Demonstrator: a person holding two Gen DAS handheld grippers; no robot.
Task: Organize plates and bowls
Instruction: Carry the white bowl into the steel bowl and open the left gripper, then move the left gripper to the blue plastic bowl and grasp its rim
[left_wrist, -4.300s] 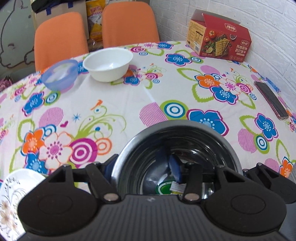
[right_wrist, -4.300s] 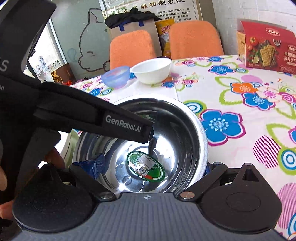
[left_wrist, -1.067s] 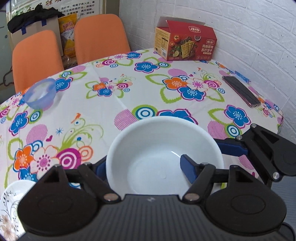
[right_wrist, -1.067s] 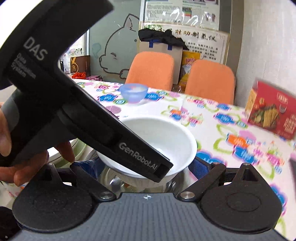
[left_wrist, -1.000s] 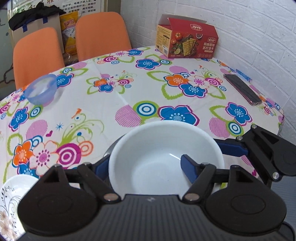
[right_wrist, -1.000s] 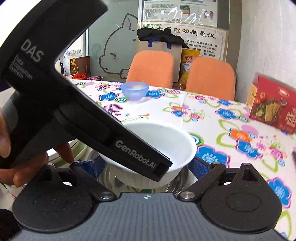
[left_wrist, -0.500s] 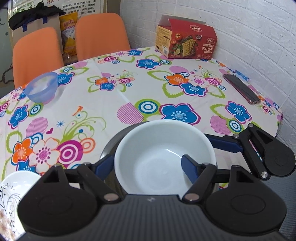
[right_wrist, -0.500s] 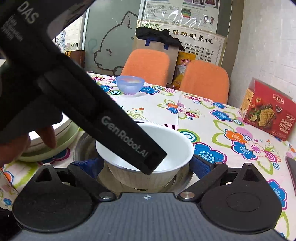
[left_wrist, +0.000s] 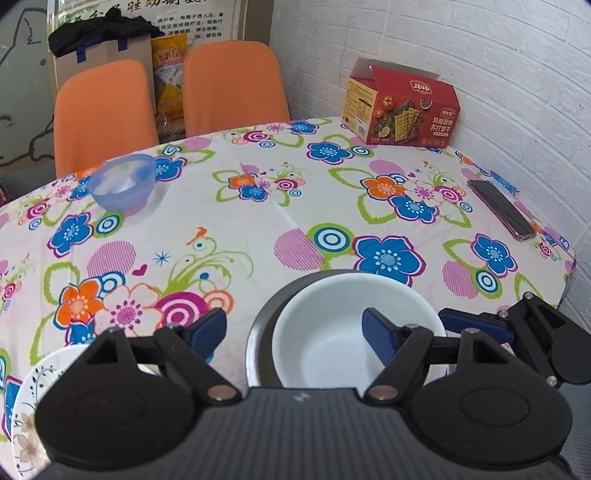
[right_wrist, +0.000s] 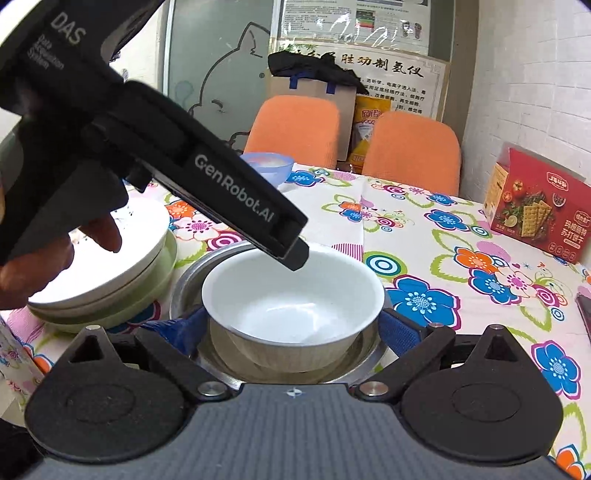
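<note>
Floral oilcloth covers the surface (left_wrist: 258, 221), and I read the scene from its left edge to its right.

1. Far left: a patterned white plate (left_wrist: 26, 413) lies at the near-left corner in the left wrist view. In the right wrist view, a white plate rests on a green plate as one stack (right_wrist: 110, 280), just beside the steel bowl.
2. Left rear: a translucent blue bowl (left_wrist: 122, 182) stands alone, well apart from the stack and the nested bowls.
3. Left tongs (left_wrist: 295, 328): I see the blue pads spread wide. One pad sits over the oilcloth left of the bowls; the other hangs over the white bowl's interior. They pinch nothing. In the right wrist view, a person's hand (right_wrist: 55, 258) holds this tool above the bowls.
4. Centre: the white bowl (right_wrist: 291, 295) sits upright inside the steel bowl (right_wrist: 192, 269), offset toward its right side in the left wrist view.
5. Right tongs (right_wrist: 291, 328): the blue pads are spread on either side of the white bowl, low at the steel bowl's rim. I cannot tell whether they touch either bowl.
6. Right: a red cracker box (left_wrist: 402, 107) stands at the rear beside the white brick wall. A dark phone (left_wrist: 500, 206) lies flat near the right edge.
</note>
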